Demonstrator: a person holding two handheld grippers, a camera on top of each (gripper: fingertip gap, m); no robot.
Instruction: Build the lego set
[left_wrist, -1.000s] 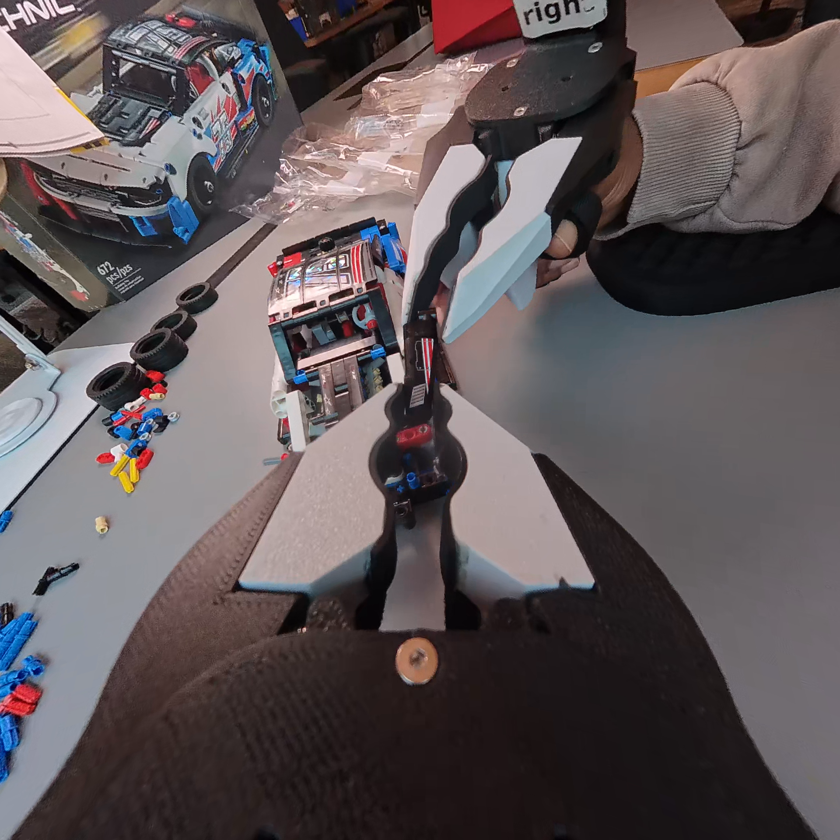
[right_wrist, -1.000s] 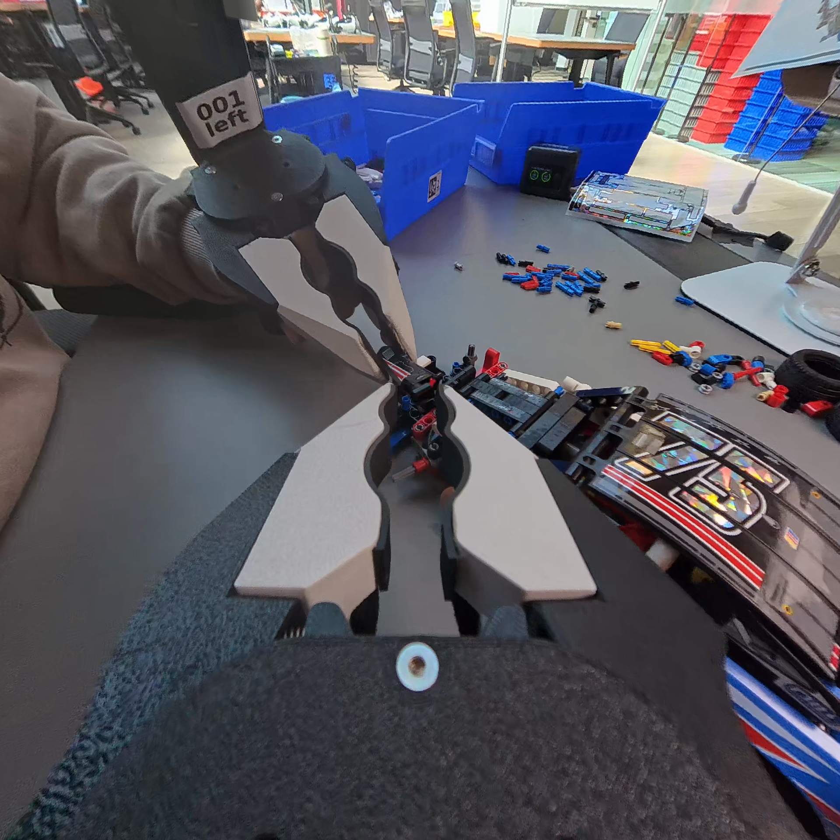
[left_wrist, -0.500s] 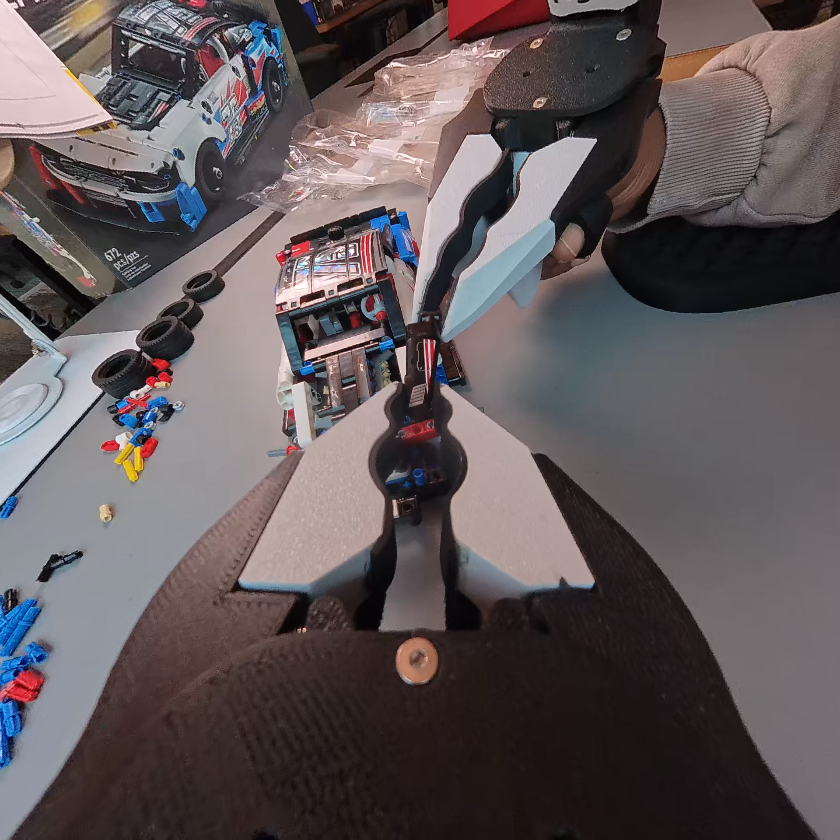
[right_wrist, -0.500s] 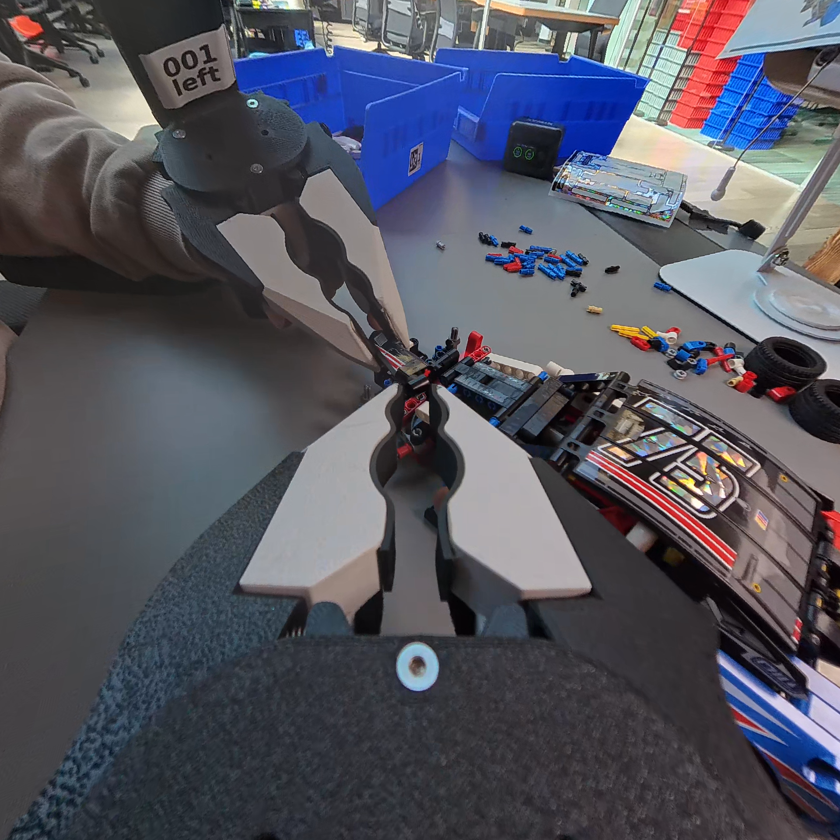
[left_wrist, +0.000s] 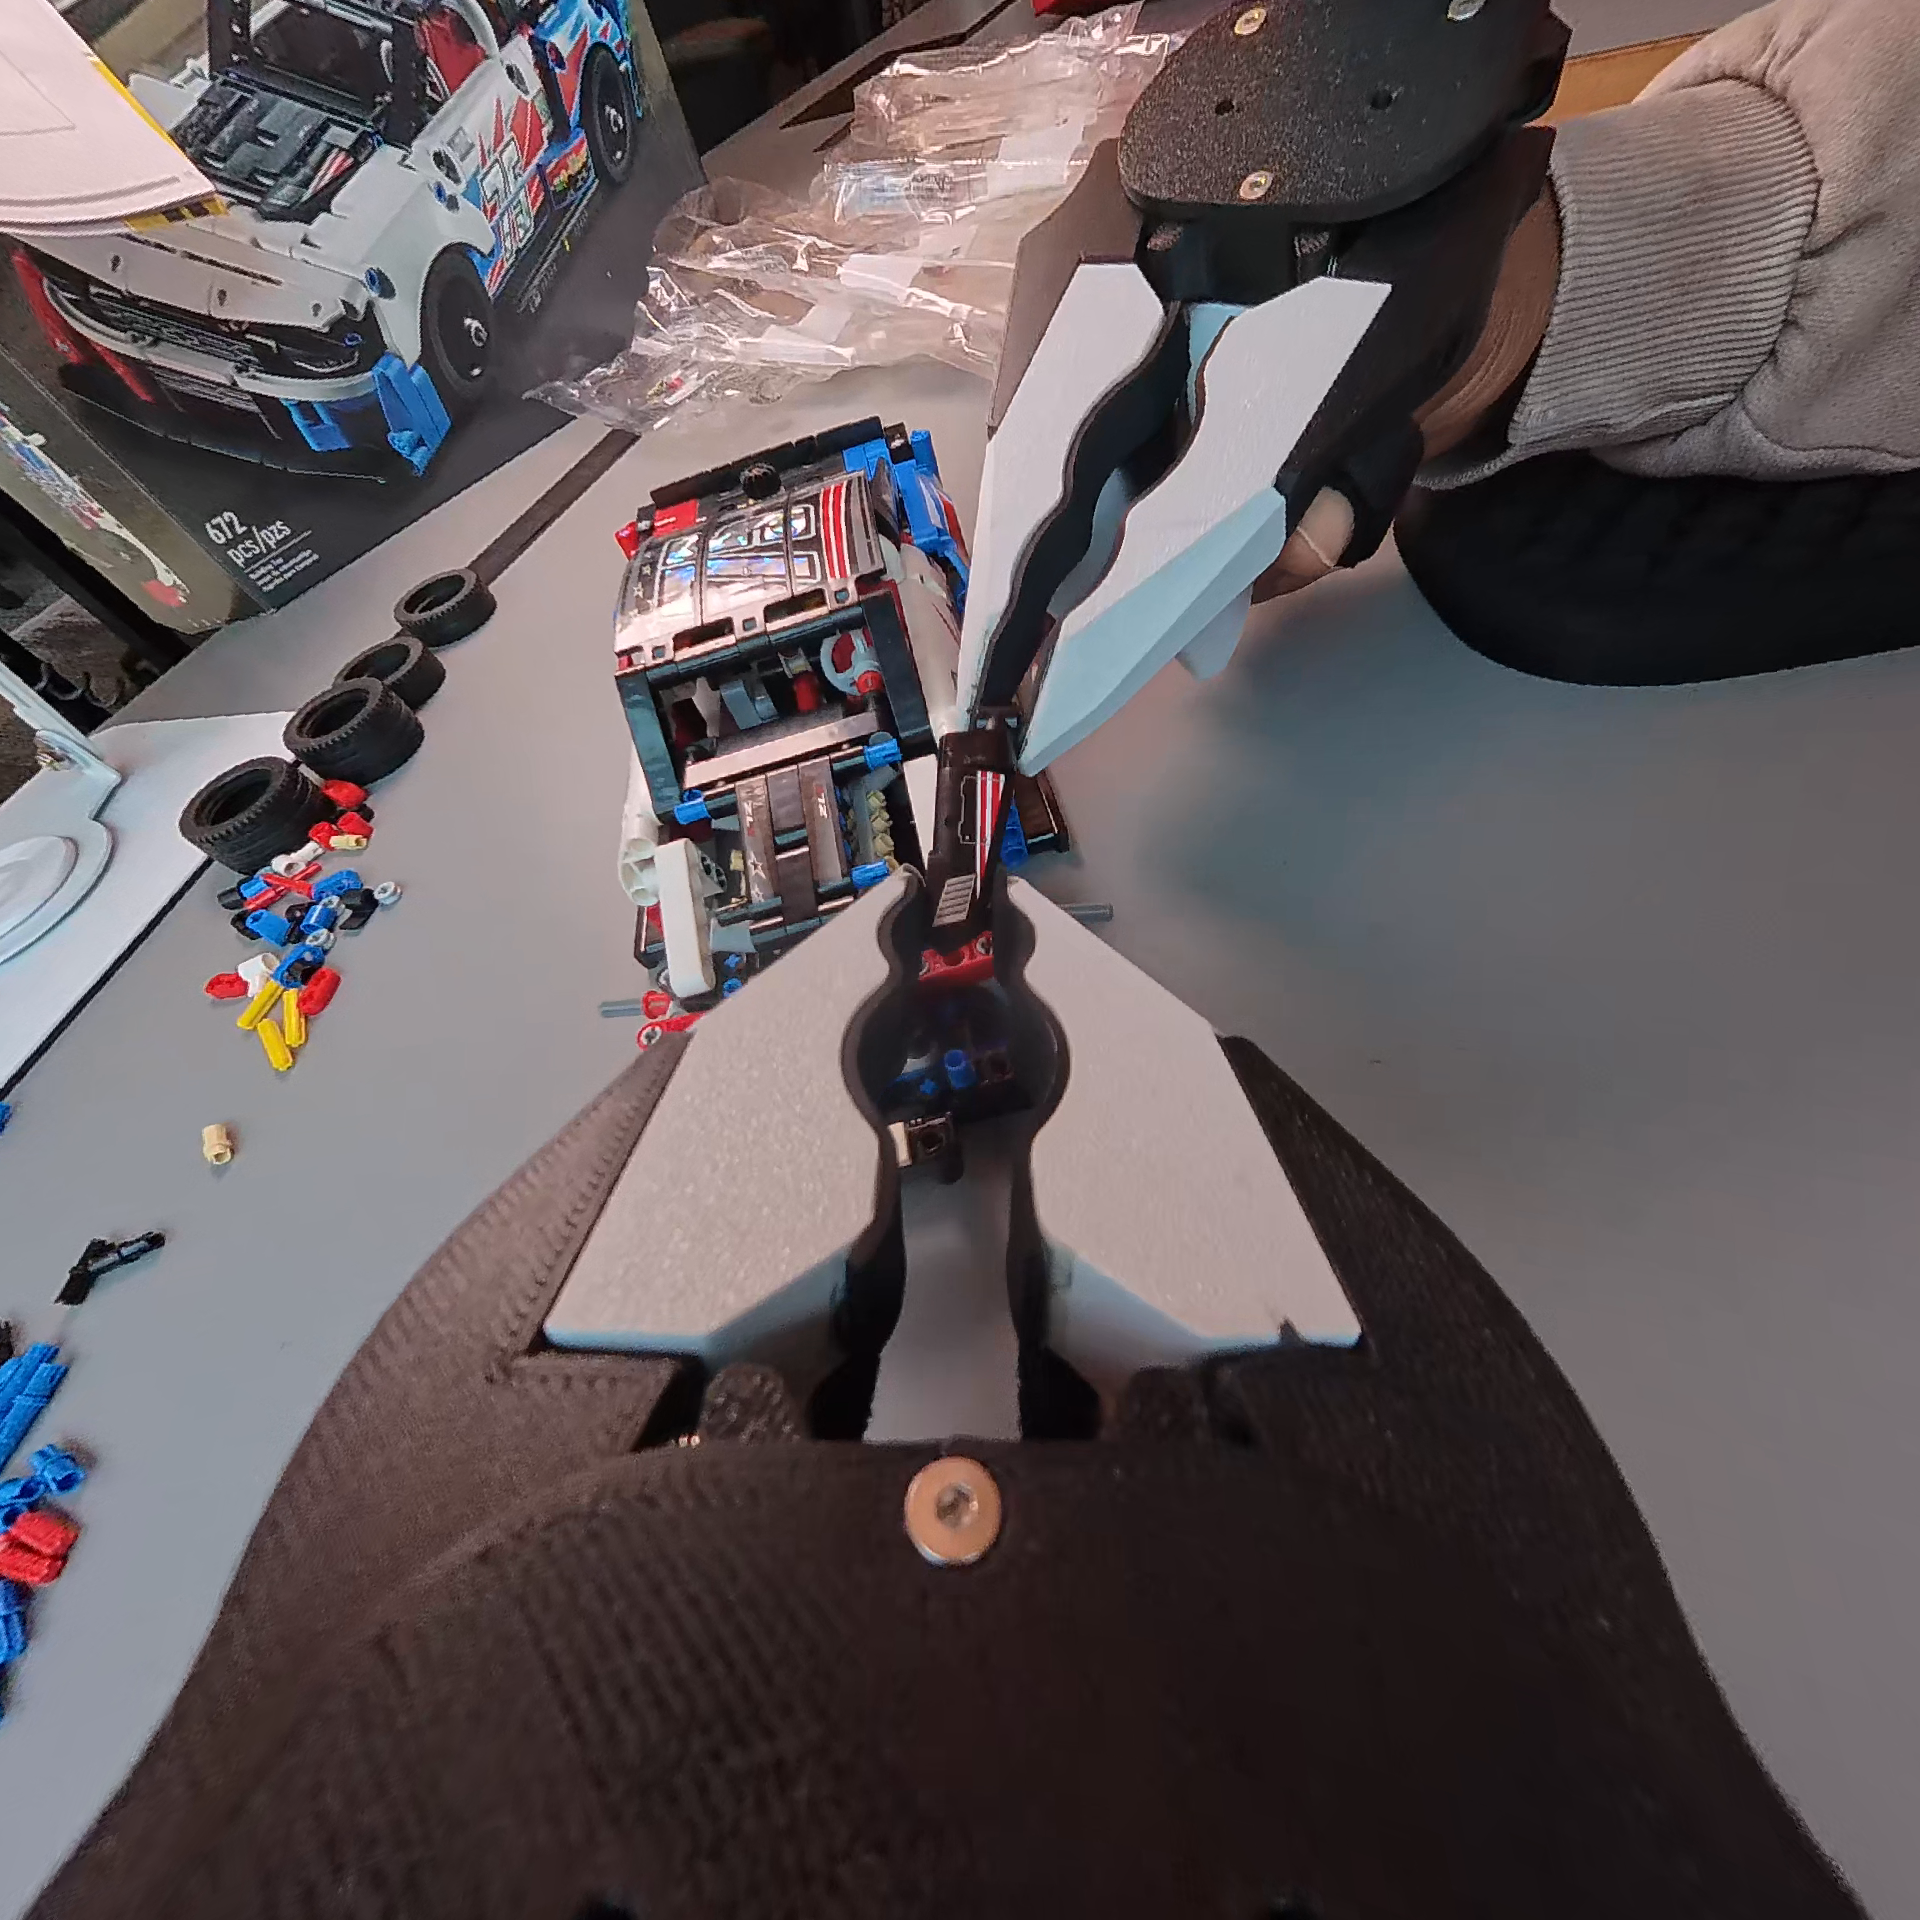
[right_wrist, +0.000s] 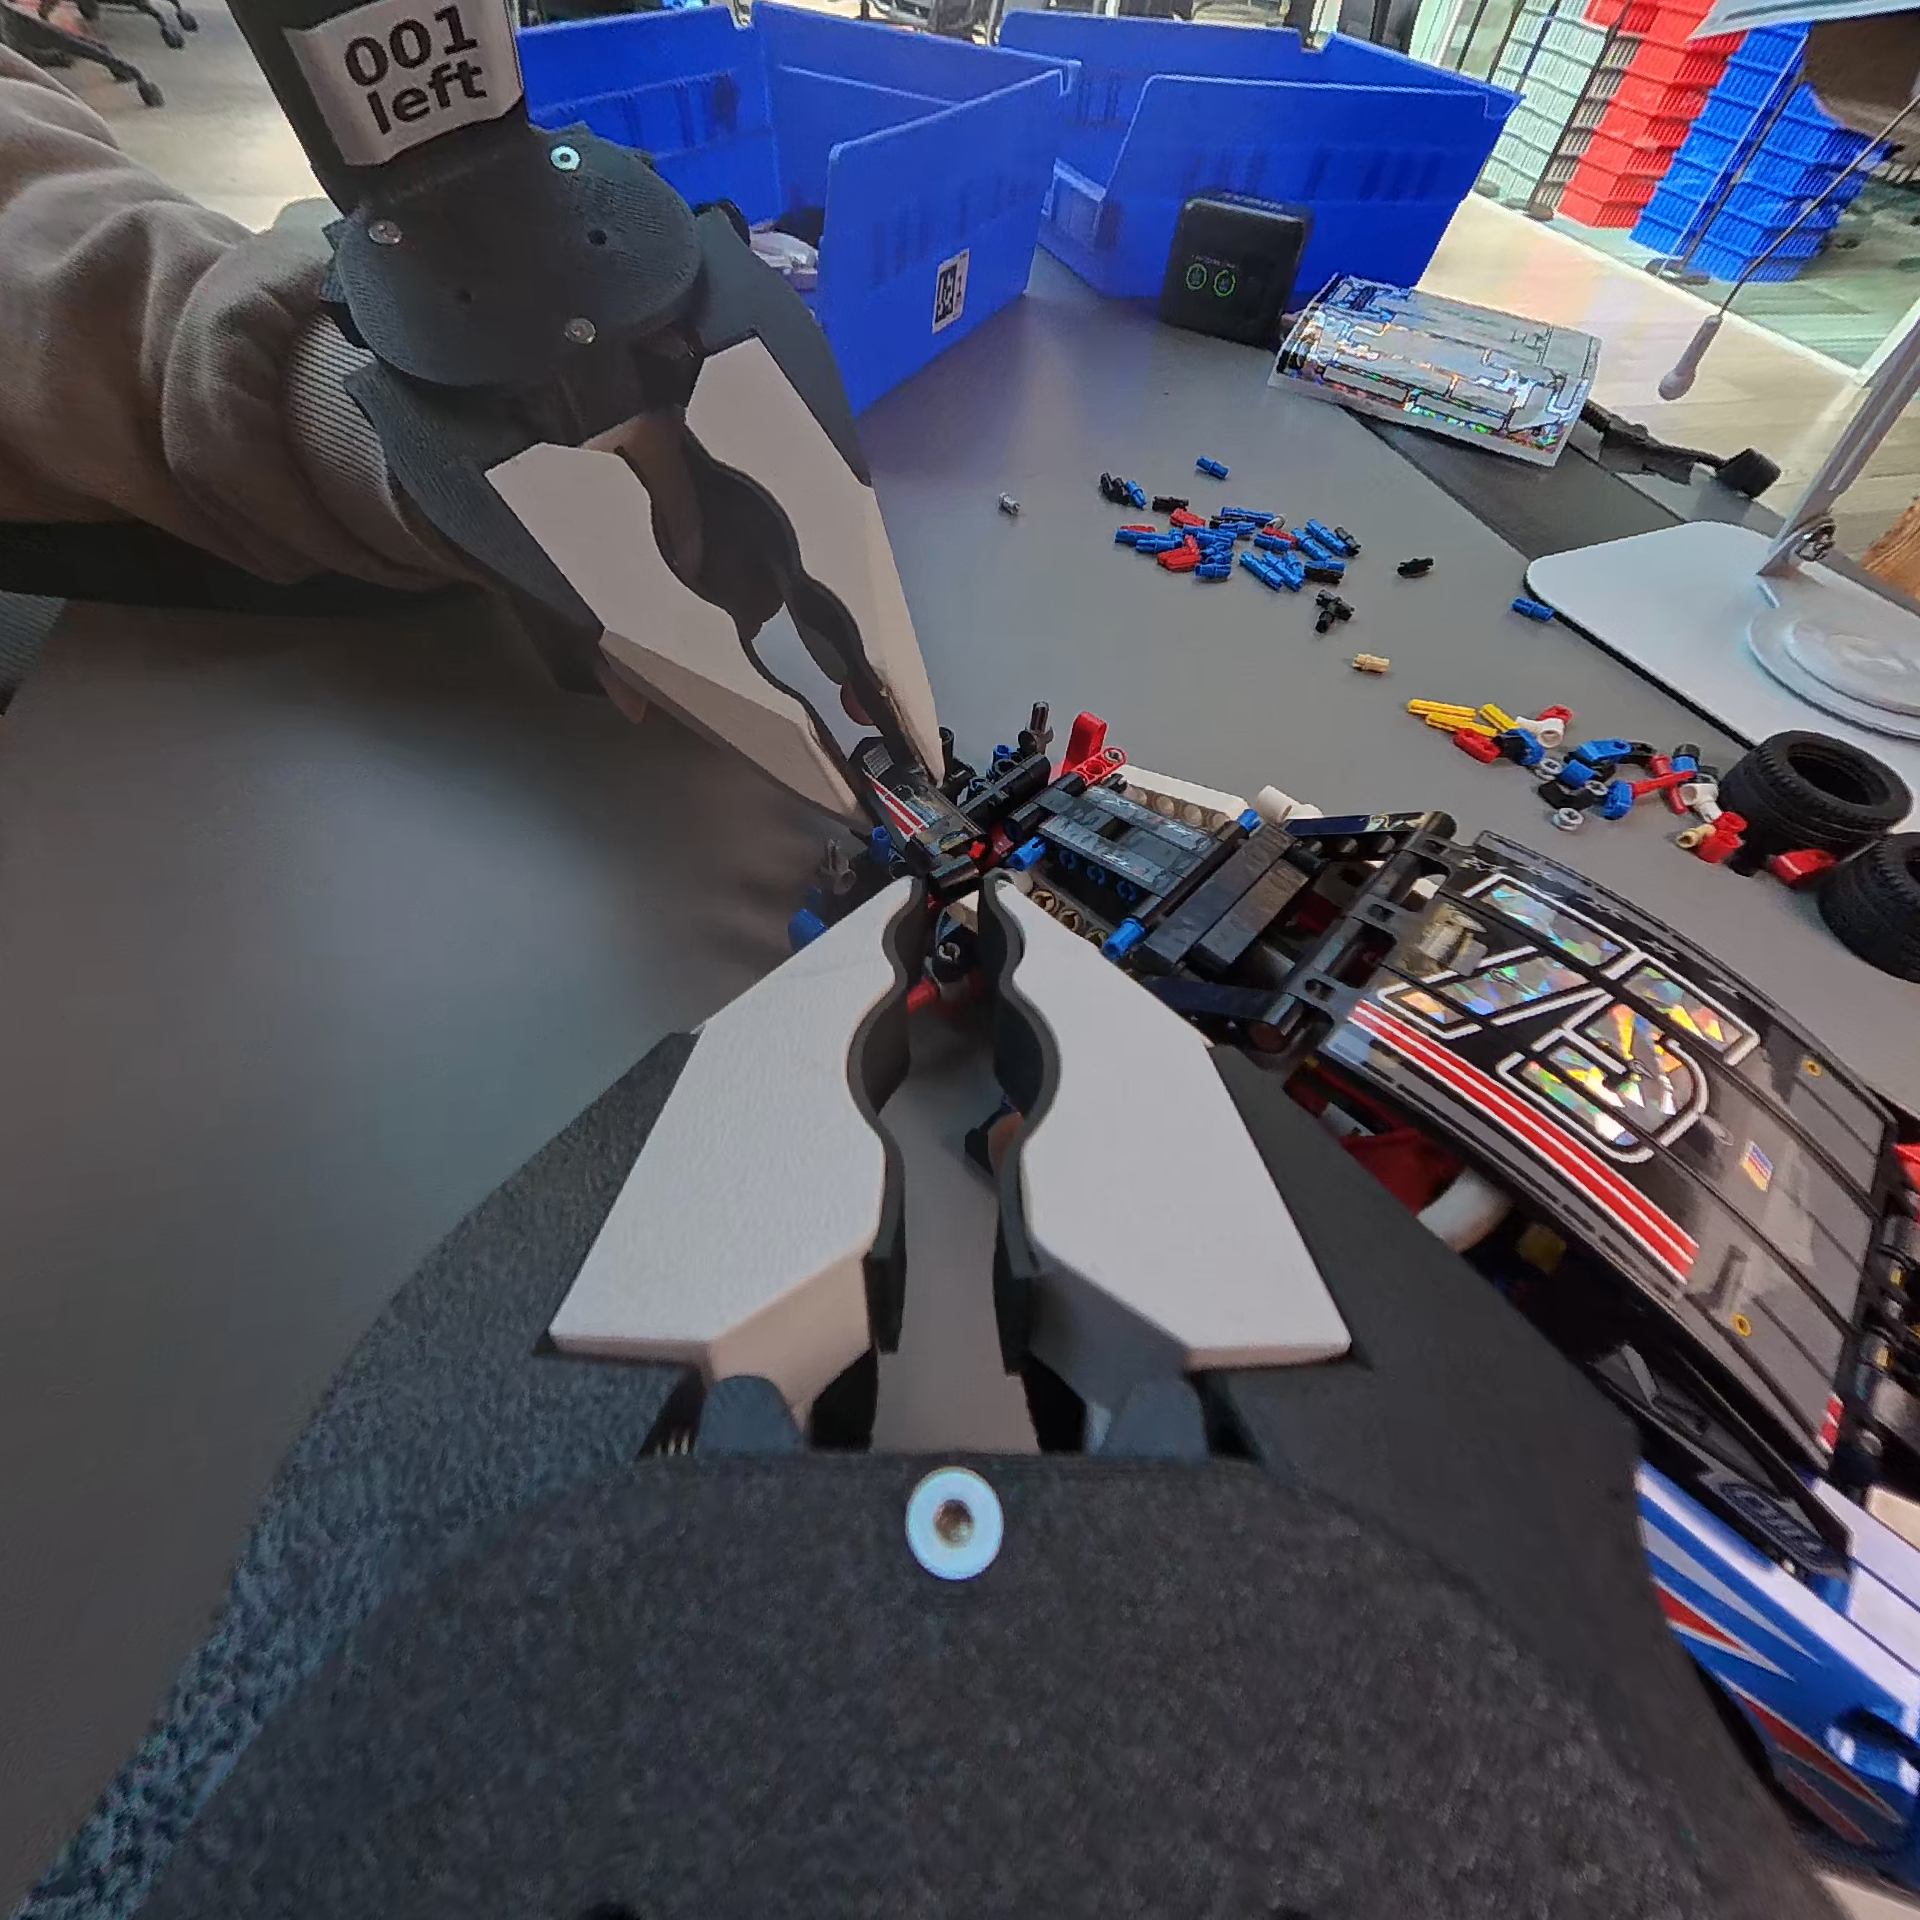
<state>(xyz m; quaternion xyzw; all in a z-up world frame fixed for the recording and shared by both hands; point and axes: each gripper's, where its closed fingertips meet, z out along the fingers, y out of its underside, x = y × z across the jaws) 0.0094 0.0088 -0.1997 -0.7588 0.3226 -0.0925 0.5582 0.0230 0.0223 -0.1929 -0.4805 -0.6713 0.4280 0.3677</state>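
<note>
The partly built lego car (left_wrist: 769, 665) lies on the grey table (left_wrist: 1455, 1039), with its shiny stickered roof in the right wrist view (right_wrist: 1538, 1049). A black panel with red and white stripes (left_wrist: 968, 821), joined to small red, blue and black parts, sits at the car's open end. My left gripper (left_wrist: 956, 896) is shut on one end of it. My right gripper (right_wrist: 951, 883) is shut on the other end. Each gripper shows in the other's view: the right (left_wrist: 1003, 727), the left (right_wrist: 894, 769). The panel also shows in the right wrist view (right_wrist: 914, 805).
Several black tyres (left_wrist: 343, 727) and heaps of small coloured pins (left_wrist: 291, 935) lie left of the car; more pins (right_wrist: 1236, 540) lie farther off. The set's box (left_wrist: 260, 260), plastic bags (left_wrist: 831, 260), blue bins (right_wrist: 935, 187), a sticker sheet (right_wrist: 1434, 364) and a white stand base (right_wrist: 1683, 623) ring the table. Both grippers' tips are close together, under 4 cm apart.
Both grippers keep hold of the striped panel assembly. My right gripper's fingers have closed in tighter at its end. In the left wrist view the car sits a little farther off.
</note>
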